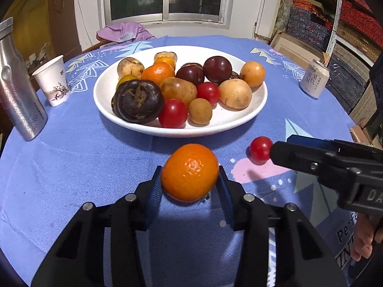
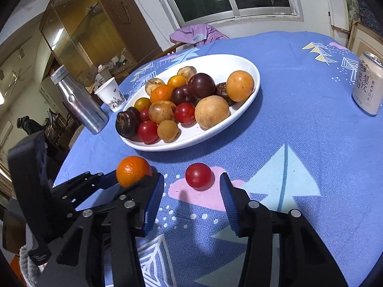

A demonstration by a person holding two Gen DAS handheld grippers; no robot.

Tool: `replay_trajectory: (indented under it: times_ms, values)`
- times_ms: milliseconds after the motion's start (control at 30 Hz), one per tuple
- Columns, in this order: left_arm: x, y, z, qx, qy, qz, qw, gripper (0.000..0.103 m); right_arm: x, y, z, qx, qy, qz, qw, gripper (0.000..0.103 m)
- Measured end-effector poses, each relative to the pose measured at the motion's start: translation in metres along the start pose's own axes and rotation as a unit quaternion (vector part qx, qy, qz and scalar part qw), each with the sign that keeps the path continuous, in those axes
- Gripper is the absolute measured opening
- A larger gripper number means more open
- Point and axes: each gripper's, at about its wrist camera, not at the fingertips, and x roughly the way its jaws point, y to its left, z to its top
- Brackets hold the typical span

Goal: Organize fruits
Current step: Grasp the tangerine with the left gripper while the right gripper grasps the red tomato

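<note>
Left wrist view: blue patterned tablecloth (image 1: 71, 167), white plate (image 1: 239, 117) heaped with fruit, and the left gripper (image 1: 190, 184) is clamped on an orange (image 1: 190, 172) just in front of it. Right wrist view: the right gripper (image 2: 191, 191) is partly open, with a cherry tomato (image 2: 198, 176) on the cloth near its tips, untouched.

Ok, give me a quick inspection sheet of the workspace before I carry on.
Surface: round table under a blue patterned cloth.
Job's things: white plate piled with mixed fruit; orange and red tomato loose on the cloth.
Clutter: metal bottle, paper cup, drink can.
Grippers: left claw shut on the orange; right claw open, its pads astride the tomato.
Cables: nothing seen.
Surroundings: window, wooden cabinet, purple garment, stacked boxes.
</note>
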Motion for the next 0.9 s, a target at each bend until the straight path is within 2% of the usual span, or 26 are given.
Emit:
replay_trajectory:
  times_ms: [367, 633, 900]
  values:
    - [-0.006, 0.008, -0.003, -0.006, -0.006, 0.021, 0.9997, 0.043, 0.023, 0.008, 0.000, -0.027, 0.012, -0.040, 0.999, 0.040]
    - [-0.008, 0.006, -0.004, -0.004, -0.011, 0.028, 0.9996, 0.043, 0.027, 0.011, -0.002, -0.041, 0.012, -0.051, 0.998, 0.028]
    - [-0.010, 0.006, -0.004, -0.002, -0.016, 0.033, 0.9993, 0.043, 0.025, 0.014, -0.003, -0.048, 0.010, -0.047, 0.998, 0.027]
